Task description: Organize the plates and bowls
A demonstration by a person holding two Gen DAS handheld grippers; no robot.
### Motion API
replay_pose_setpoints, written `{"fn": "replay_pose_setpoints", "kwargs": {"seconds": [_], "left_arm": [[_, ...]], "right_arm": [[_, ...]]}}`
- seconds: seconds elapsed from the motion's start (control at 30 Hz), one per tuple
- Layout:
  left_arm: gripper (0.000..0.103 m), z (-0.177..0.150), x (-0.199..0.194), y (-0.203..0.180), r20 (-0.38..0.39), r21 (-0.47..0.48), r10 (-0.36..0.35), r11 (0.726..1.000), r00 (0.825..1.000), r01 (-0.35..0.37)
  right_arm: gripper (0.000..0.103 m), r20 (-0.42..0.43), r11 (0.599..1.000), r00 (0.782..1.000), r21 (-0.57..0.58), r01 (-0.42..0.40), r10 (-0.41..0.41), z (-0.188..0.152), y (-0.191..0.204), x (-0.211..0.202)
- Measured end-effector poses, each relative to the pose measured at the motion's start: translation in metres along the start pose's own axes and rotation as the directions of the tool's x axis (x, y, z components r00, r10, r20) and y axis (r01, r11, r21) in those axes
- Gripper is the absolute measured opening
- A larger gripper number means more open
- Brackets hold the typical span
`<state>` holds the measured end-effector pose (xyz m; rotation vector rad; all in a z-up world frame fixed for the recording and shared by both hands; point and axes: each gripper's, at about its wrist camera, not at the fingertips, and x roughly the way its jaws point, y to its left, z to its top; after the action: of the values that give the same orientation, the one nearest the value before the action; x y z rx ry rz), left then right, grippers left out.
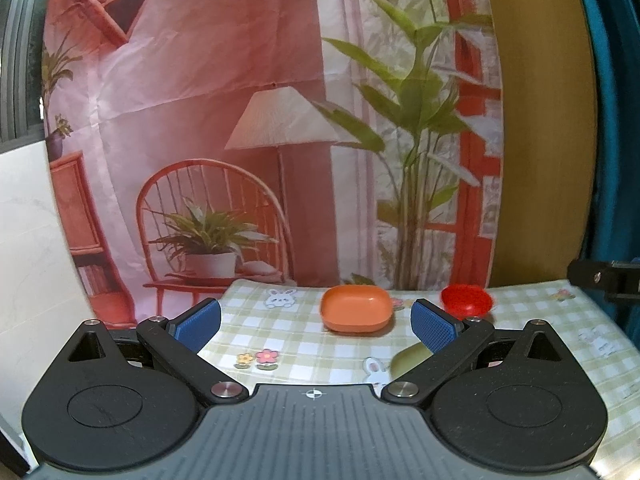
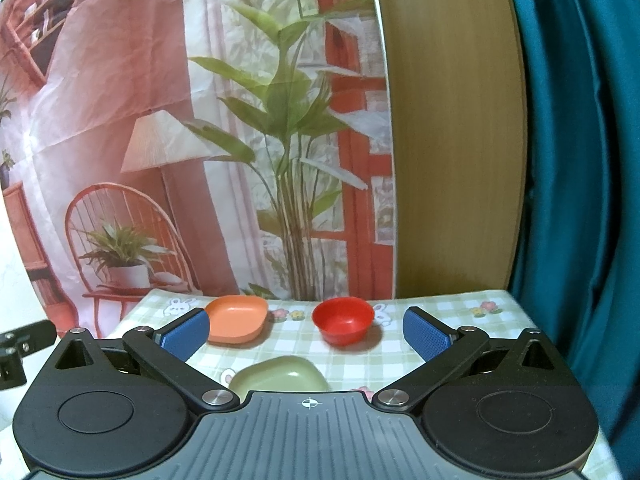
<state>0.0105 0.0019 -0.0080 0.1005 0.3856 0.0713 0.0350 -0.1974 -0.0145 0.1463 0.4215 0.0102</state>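
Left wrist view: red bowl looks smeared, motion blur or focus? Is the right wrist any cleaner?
Left wrist view: the red bowl has smeared edges while the orange dish beside it stays crisp; cause unclear. Right wrist view: red bowl sharp, soft shadow on the tablecloth. Both views: strong fisheye bowing of the backdrop, no glare on the dishes.

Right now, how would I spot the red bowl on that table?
Find the checked tablecloth with bunnies and flowers. Near its far edge stand two dishes; the red bowl is the right one. It is round and deep, whereas the orange dish is shallow and squarish.
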Motion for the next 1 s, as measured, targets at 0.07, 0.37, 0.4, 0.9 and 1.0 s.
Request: {"fn": "replay_pose_setpoints", "kwargs": {"seconds": [0.07, 0.37, 0.4, 0.9, 1.0], "left_arm": [[0.102, -0.002, 0.009, 0.003, -0.015, 0.012, 0.019, 1.0, 1.0, -0.019], [0.101, -0.022, 0.058, 0.027, -0.111, -0.015, 0.022, 1.0, 0.994, -0.023], [0.101, -0.025, 0.063, 0.027, -0.12, -0.018, 0.014, 1.0, 0.993, -0.016], [0.081, -0.086, 0.119, 0.044, -0.304, -0.11, -0.095, 0.992, 0.948, 0.064], [0.08, -0.082, 0.122, 0.066, -0.296, -0.137, -0.093, 0.989, 0.951, 0.055]], "right_arm": [[0.103, -0.01, 1.0, 1.0, -0.003, -0.015, 0.015, -0.003, 0.001, 0.012], [0.096, -0.096, 0.995, 0.992, -0.048, -0.082, 0.077, -0.033, 0.018, 0.072], [0.095, -0.107, 0.995, 0.991, -0.053, -0.09, 0.083, -0.036, 0.02, 0.078], [0.069, -0.272, 0.979, 0.948, -0.077, -0.191, 0.164, -0.079, 0.047, 0.13], [0.068, -0.276, 0.97, 0.942, -0.097, -0.223, 0.189, -0.076, 0.063, 0.135]]}}
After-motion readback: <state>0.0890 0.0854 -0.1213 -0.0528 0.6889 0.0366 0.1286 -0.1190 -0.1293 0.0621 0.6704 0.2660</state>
